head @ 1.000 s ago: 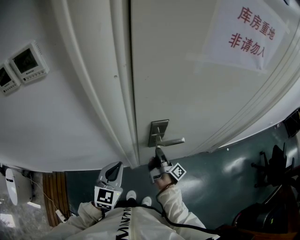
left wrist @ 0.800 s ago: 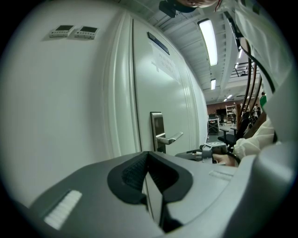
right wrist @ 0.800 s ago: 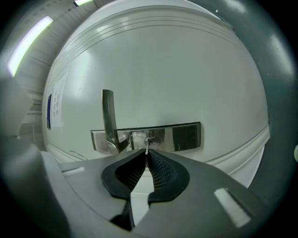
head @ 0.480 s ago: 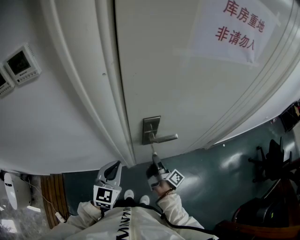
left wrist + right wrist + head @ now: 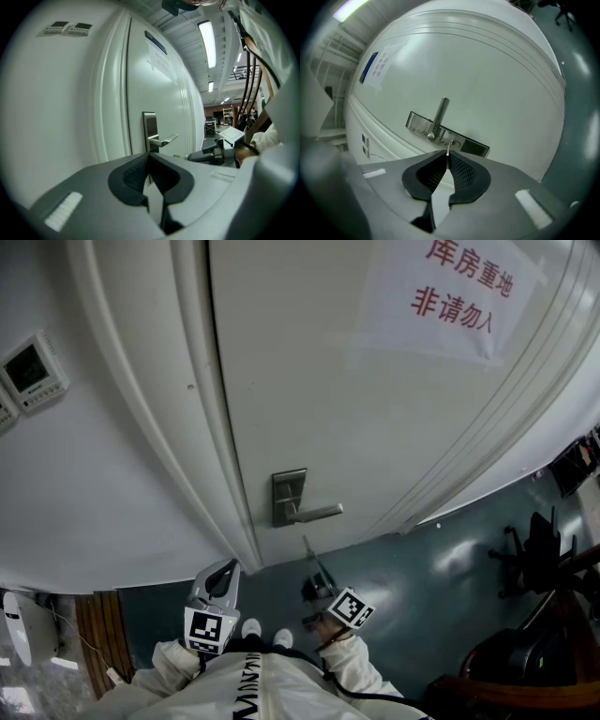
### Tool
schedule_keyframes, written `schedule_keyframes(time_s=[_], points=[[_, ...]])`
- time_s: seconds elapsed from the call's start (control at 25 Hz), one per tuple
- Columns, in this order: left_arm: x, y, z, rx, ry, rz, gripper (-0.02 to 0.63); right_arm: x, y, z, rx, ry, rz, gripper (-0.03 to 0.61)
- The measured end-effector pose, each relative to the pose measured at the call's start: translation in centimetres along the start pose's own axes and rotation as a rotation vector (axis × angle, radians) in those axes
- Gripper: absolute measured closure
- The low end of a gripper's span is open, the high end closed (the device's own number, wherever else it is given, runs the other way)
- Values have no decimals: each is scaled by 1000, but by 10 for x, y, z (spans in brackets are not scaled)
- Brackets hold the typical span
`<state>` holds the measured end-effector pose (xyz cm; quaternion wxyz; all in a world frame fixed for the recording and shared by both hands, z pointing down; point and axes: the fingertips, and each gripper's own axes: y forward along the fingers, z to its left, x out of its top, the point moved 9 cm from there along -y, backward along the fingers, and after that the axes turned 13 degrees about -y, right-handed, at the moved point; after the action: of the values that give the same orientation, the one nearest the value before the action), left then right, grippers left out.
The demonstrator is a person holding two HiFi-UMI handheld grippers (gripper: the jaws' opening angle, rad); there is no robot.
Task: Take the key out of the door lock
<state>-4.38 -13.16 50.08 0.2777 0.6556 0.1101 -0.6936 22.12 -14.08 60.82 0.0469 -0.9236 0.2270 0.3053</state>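
The white door carries a steel lock plate with a lever handle. In the head view my right gripper is below the plate, shut on a thin metal key whose tip stands apart from the plate. In the right gripper view the key sticks out between the shut pads, pointing at the lock plate beside the handle. My left gripper hangs lower left, near my body. Its jaws are shut on nothing and face the lock plate.
A paper sign with red characters is taped high on the door. The door frame runs along the left, with wall control panels beyond it. Dark chairs and equipment stand on the grey-green floor at the right.
My right gripper has drawn back from the lock plate with the key in its pads, and the gap to the door has widened. The left gripper has stayed near my body.
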Motion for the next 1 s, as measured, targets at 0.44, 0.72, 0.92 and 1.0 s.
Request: schedule_keyframes(time_s=[0.44,0.72,0.92,1.0], points=[[0,10,-4,-21,-1,-5,615,33,-30,68,-171,-690,42,555],[-1,14,-3,-10,-8,-11,615,36,-37,89,-290,-975,63,555],[-2,14,-3,10,-10,-11,615,37,-37,90,-275,-987,69,555],[-2,11,-4,23,-12,-11,615,37,-38,89,-261,-979,78,555]])
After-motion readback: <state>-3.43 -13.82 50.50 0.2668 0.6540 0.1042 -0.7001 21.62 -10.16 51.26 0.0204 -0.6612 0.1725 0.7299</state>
